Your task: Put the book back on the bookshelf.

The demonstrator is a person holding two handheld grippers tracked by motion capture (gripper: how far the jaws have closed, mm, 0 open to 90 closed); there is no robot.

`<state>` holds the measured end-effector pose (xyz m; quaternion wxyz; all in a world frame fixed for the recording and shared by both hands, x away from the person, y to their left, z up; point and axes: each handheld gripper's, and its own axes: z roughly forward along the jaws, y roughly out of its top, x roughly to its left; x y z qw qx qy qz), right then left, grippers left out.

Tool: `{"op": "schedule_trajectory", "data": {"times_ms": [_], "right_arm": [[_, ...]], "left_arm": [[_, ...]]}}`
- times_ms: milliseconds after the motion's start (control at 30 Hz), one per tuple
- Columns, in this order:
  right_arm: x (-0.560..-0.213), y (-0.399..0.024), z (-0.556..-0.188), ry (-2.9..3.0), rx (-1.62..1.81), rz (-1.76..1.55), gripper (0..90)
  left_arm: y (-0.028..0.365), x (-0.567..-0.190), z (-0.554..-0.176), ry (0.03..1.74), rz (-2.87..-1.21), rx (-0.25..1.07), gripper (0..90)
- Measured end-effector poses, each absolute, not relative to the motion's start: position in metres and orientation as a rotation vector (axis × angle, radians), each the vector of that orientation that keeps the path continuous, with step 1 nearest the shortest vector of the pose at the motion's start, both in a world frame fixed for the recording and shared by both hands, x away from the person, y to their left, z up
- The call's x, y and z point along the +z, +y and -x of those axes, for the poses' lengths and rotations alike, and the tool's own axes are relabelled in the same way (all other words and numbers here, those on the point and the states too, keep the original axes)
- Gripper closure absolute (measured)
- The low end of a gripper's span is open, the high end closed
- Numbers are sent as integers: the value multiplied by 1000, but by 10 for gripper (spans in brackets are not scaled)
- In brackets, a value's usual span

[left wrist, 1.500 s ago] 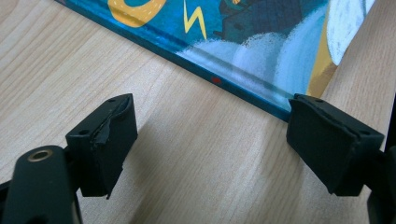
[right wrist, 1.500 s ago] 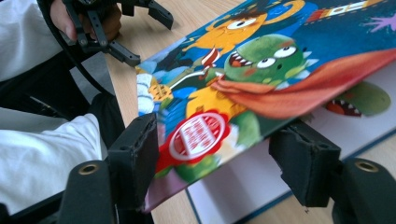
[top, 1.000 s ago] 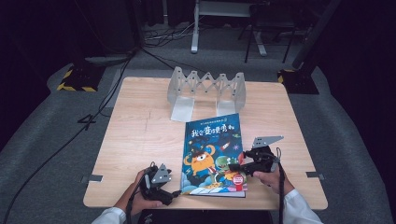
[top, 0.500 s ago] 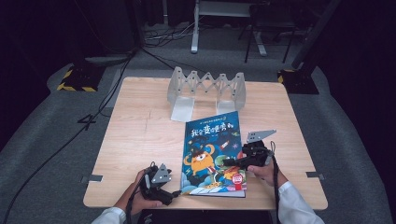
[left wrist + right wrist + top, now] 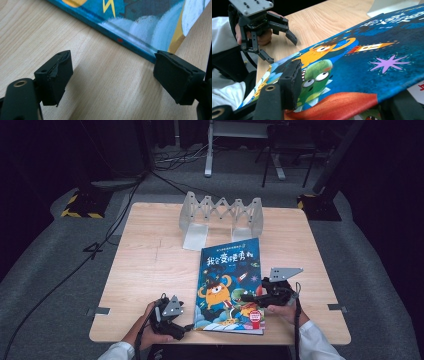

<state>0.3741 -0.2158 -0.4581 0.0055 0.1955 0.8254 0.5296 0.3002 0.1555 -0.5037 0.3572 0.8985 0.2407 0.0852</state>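
Note:
A picture book (image 5: 227, 280) with a blue cover, an orange monster and a green one lies on the wooden table (image 5: 150, 265) near the front edge. My right gripper (image 5: 248, 296) is at the book's right edge, shut on the front cover (image 5: 374, 57). One jaw lies on top of the cover and the other beneath it, and the cover is lifted off the pages. My left gripper (image 5: 186, 321) rests on the table by the book's lower left corner (image 5: 150, 27), open and holding nothing. In the right gripper view, the left gripper (image 5: 282, 50) is across the book with its jaws spread.
A grey folding zigzag rack (image 5: 220, 215) stands at the back middle of the table, just beyond the book's top edge. Bare wood lies to the left of the book. Cables and stands sit on the dark floor around the table.
My right gripper has edged left over the book's right edge, and the cover has risen a little. The left gripper has stayed put.

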Motion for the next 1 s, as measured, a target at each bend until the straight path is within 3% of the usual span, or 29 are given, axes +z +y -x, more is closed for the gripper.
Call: {"op": "schedule_trajectory", "data": {"times_ms": [400,1000], "right_arm": [[-443,-223,-350,2471,1596,-490,439],[-434,-225,-335,2377,1551,-380,442]], "left_arm": [[146,-499,-304,639,-2329,151,162],[108,-485,-341,586,-2249,83,137]]}}
